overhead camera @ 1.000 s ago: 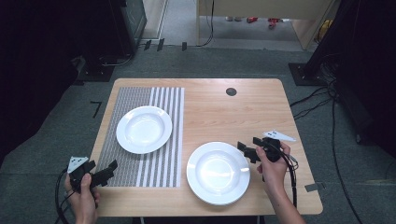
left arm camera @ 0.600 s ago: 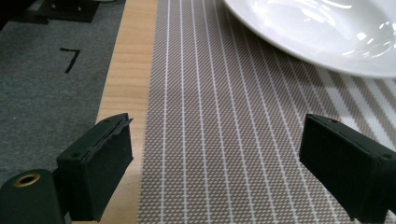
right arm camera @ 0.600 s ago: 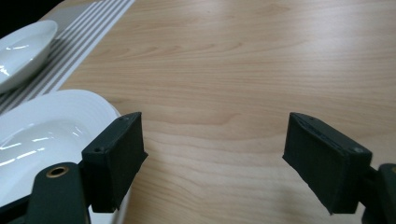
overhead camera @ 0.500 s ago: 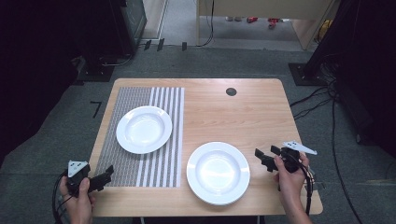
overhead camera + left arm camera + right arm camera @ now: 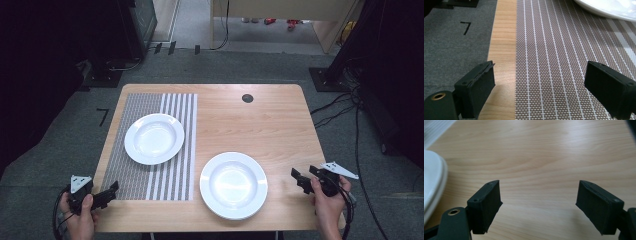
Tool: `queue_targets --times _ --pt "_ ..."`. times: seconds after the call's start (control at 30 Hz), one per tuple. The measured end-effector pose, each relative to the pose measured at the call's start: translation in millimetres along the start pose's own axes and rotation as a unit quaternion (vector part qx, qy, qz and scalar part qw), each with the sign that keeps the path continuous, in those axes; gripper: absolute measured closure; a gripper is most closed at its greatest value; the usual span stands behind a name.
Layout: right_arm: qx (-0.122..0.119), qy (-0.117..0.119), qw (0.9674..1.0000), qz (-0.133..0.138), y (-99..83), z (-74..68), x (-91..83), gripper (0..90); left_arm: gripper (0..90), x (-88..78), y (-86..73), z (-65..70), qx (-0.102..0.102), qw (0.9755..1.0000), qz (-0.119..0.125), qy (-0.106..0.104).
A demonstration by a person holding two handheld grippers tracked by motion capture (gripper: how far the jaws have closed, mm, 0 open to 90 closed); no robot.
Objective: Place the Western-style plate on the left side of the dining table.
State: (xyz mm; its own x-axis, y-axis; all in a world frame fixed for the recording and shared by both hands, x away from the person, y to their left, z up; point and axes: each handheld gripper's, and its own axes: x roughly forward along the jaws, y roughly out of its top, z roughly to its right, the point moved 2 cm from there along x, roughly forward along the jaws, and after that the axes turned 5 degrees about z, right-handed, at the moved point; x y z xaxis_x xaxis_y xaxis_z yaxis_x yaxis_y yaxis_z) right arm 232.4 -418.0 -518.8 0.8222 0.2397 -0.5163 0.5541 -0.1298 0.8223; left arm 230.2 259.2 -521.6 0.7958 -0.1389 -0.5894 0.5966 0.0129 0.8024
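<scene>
Both tongs are idle and empty. Right tongs (image 5: 304,178) sit off the right rim of the near plate (image 5: 233,185), near it but not touching, jaws wide with only bare counter (image 5: 549,157) between them in the right gripper view. That plate's rim shows at the left edge of that view (image 5: 434,185). Left tongs (image 5: 105,196) hover at the near-left corner of the counter, jaws also wide, over the near-left edge of the striped mat (image 5: 564,62), nothing held.

Near plate lies on bare wood, just right of the mat; far plate (image 5: 154,138) sits on the mat.

Judged step: between actions. The near plate looks like the work piece, since the right tongs are nearest it. A next grab would call for jaws lined up on the rim's right edge, one jaw over and one under, then closing. The rim is low and flat on the wood, so getting under it looks like the tricky part.

Hard to read: the far plate is cut off at the top of the left gripper view (image 5: 609,8). Right jaw in each gripper view runs off frame at the bottom. Whether either tongs touches the counter cannot be told.
</scene>
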Motion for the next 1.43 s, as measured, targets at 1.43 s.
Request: queue_targets --times 1.43 --pt "-0.061 -0.098 0.9924 -0.042 -26.3 35.6 -19.1 16.4 9.4 8.7 -8.1 11.5 0.041 0.9989 -0.017 0.015"
